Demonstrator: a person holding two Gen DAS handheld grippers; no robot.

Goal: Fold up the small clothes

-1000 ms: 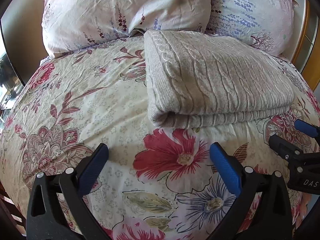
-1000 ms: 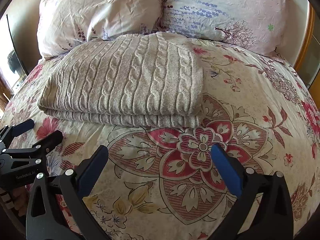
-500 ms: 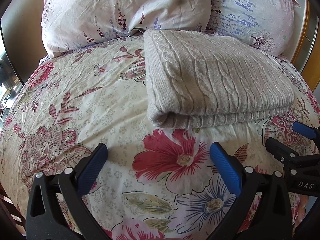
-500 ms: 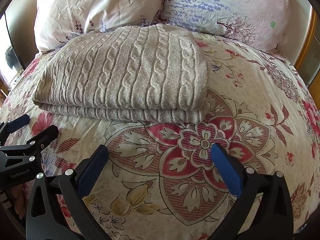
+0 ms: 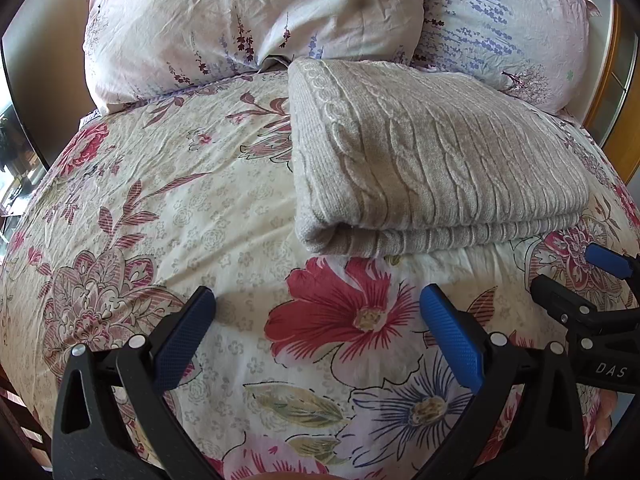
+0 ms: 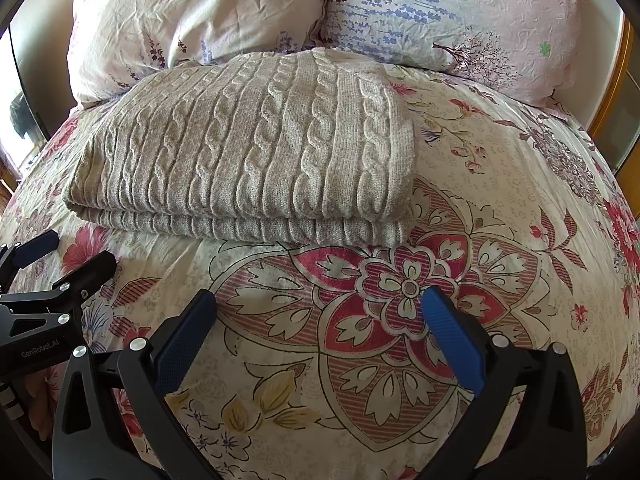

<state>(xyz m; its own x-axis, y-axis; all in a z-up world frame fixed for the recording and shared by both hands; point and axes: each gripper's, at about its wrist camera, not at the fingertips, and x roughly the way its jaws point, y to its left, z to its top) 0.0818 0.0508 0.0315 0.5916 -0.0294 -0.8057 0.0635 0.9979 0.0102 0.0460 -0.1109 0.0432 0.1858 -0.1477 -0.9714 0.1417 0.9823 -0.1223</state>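
Observation:
A grey cable-knit sweater (image 5: pixel 432 160) lies folded into a neat rectangle on the floral bedspread (image 5: pixel 160 216), its folded edge facing me. It also shows in the right wrist view (image 6: pixel 256 148). My left gripper (image 5: pixel 318 320) is open and empty, hovering over the bedspread just in front of the sweater's left corner. My right gripper (image 6: pixel 320 320) is open and empty, in front of the sweater's right corner. Each gripper shows at the edge of the other's view: the right one (image 5: pixel 576 276) and the left one (image 6: pixel 68 256).
Two floral pillows (image 5: pixel 248 20) (image 5: pixel 512 28) lie against the headboard behind the sweater. A wooden bed frame edge (image 6: pixel 612 92) runs along the right. The bedspread (image 6: pixel 500 200) extends to the right of the sweater.
The right gripper has moved closer to the sweater, which now looks larger in its view. The left gripper has barely moved. Both stay open.

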